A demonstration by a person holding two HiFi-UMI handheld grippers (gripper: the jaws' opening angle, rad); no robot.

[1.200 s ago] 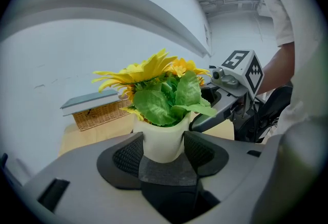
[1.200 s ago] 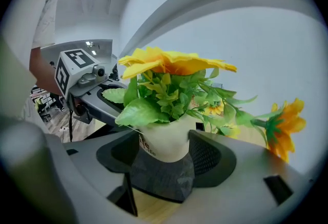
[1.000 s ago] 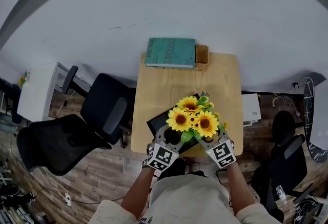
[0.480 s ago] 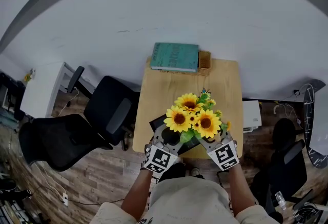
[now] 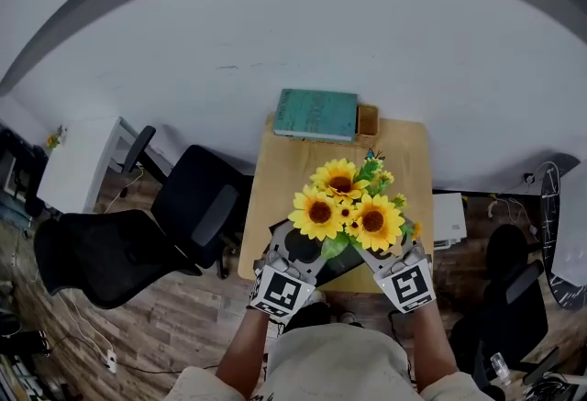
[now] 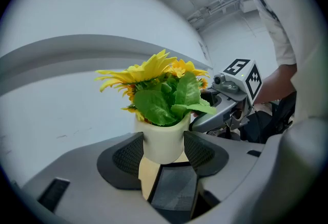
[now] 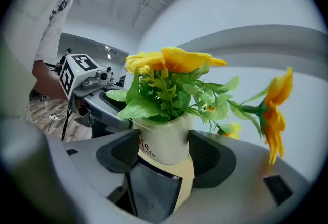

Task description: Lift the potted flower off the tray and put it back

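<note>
The potted flower (image 5: 345, 210) is a bunch of yellow sunflowers with green leaves in a cream pot (image 6: 163, 141) (image 7: 165, 140). It hangs in the air above the dark tray (image 5: 332, 261), whose surface shows below the pot in both gripper views (image 6: 171, 192) (image 7: 148, 187). My left gripper (image 5: 295, 248) (image 6: 163, 152) and right gripper (image 5: 378, 252) (image 7: 165, 150) clamp the pot from opposite sides, their pads pressed to its wall. In the head view the blooms hide the pot.
The tray rests near the front edge of a small wooden table (image 5: 293, 179). A teal book (image 5: 316, 114) and a small wooden box (image 5: 368, 119) lie at the table's far edge. Black office chairs (image 5: 197, 197) stand to the left, and a white unit (image 5: 448, 206) to the right.
Both grippers have raised the potted flower; the blooms look larger and closer to the head camera, and the pot now hangs higher above the tray.
</note>
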